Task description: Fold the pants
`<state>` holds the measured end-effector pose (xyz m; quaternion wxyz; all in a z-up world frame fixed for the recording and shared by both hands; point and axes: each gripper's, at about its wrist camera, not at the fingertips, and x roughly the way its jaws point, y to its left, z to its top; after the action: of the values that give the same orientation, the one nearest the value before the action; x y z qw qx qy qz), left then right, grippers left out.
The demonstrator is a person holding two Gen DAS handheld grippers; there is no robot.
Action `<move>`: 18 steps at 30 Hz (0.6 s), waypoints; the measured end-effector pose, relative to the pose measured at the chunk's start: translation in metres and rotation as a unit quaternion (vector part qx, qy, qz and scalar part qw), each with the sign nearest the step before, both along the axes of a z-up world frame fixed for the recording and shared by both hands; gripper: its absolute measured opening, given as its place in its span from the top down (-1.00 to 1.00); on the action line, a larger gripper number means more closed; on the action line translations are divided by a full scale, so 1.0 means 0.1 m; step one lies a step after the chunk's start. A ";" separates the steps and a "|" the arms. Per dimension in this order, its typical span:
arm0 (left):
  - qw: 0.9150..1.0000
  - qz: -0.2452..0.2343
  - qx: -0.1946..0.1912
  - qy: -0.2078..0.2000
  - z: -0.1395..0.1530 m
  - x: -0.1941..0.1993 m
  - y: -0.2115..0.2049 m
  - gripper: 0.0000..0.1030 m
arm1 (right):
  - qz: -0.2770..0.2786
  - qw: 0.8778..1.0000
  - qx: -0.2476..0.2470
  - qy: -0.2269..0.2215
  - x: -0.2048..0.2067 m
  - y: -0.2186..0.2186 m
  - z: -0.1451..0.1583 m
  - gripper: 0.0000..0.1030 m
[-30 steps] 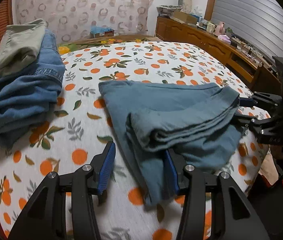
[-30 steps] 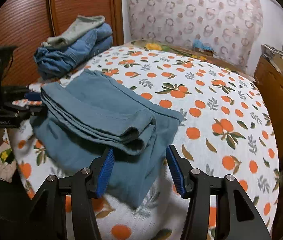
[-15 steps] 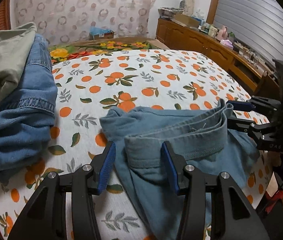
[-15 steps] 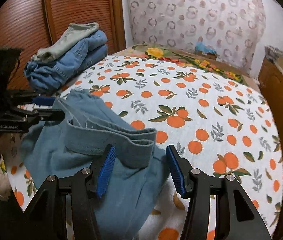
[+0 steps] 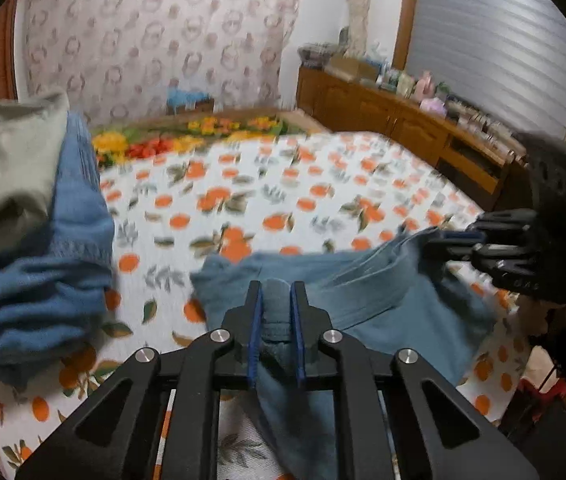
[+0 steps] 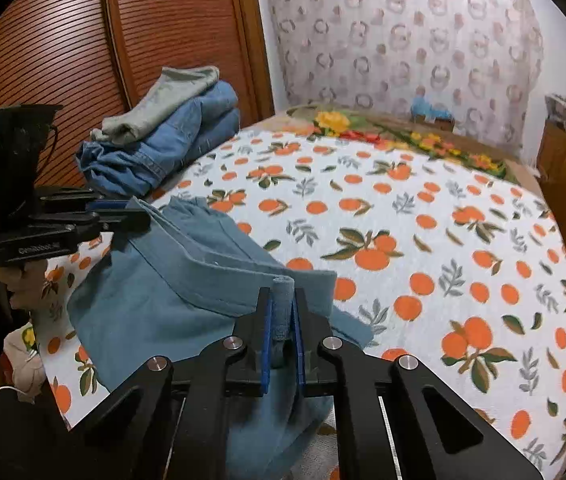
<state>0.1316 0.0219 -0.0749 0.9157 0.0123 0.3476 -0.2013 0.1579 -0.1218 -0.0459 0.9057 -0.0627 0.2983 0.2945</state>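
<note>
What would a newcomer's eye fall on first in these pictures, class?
The blue-grey pants at the near edge of the orange-print bedspread, their folded edge pinched by the left tool and right tool, both just closed. Next, the stack of folded jeans by the wooden wardrobe.

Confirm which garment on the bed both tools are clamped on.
The teal-blue pants at the near edge, pinched by the left tool and right tool. The denim jeans and grey-green garment sit stacked, untouched.
</note>
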 end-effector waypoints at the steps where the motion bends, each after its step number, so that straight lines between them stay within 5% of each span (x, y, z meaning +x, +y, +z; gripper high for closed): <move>1: 1.000 0.002 -0.007 -0.012 0.07 -0.03 0.00 0.72 | -0.006 1.000 0.004 -0.007 -0.02 -0.02 0.02 0.84; 6: 1.000 0.014 0.001 -0.025 0.17 0.06 -0.05 0.72 | -0.045 0.998 0.009 -0.030 -0.11 -0.09 0.10 0.85; 11: 0.999 0.041 0.032 0.009 -0.02 0.33 -0.09 0.72 | -0.068 0.998 -0.008 0.005 0.08 -0.01 0.00 0.85; 18: 0.998 0.047 0.027 0.034 -0.15 0.35 -0.04 0.56 | -0.074 0.997 -0.013 0.018 0.16 0.04 -0.01 0.84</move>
<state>0.1670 0.0181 -0.0901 0.9112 0.0139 0.3839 -0.1490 0.1740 -0.1183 -0.0469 0.9187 -0.0473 0.3218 0.2240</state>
